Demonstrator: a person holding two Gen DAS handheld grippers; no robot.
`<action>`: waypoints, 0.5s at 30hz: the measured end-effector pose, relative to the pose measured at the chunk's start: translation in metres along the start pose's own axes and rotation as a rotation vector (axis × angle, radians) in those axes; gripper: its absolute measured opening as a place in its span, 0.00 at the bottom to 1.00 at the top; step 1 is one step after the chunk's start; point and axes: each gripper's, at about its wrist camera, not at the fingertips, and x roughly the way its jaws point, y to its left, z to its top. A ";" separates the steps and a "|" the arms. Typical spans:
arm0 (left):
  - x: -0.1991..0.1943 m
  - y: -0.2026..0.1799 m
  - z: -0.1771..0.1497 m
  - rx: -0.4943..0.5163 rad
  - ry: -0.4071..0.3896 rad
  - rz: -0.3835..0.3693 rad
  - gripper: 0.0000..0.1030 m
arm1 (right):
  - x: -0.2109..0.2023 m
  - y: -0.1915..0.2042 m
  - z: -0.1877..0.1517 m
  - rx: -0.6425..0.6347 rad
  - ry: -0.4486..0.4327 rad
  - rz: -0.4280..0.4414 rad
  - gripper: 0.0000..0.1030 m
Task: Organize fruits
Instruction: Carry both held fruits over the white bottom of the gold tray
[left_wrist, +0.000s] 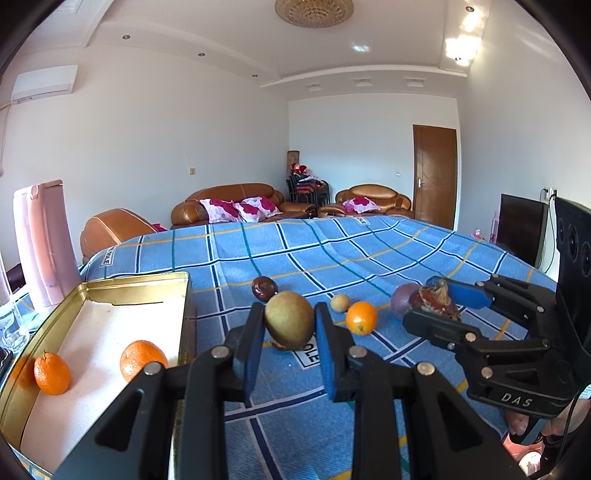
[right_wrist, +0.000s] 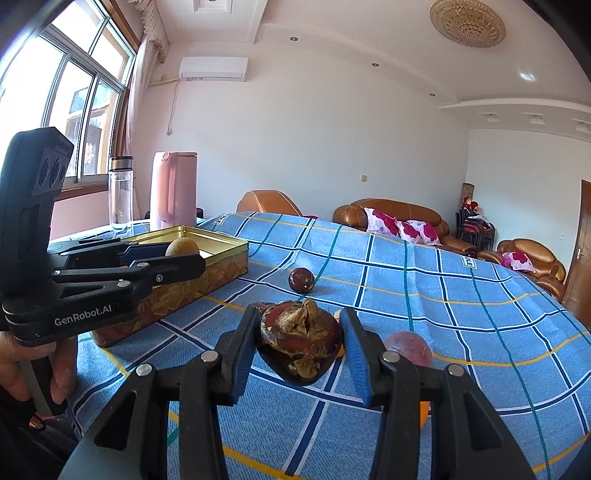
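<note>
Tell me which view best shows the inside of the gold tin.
Left wrist view: it looks down into the gold tin, showing its pale floor and two oranges. The right wrist view shows only its outer wall and far rim.

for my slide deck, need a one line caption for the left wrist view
Left gripper clamps a yellow-green pear beside a gold tin box holding two oranges.

Pink jug (right_wrist: 173, 188), clear bottle (right_wrist: 120, 194), brown sofas (left_wrist: 236, 201), perhaps stacked chairs (left_wrist: 308, 188)
</note>
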 end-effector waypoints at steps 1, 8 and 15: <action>0.000 0.000 0.000 0.000 -0.002 0.001 0.28 | 0.000 0.000 0.000 0.000 -0.001 -0.001 0.45; -0.004 -0.001 0.000 -0.001 -0.017 0.005 0.28 | -0.004 0.001 -0.001 -0.007 -0.025 -0.008 0.45; -0.006 -0.002 0.000 0.002 -0.029 0.008 0.28 | -0.009 0.004 -0.002 -0.021 -0.048 -0.002 0.45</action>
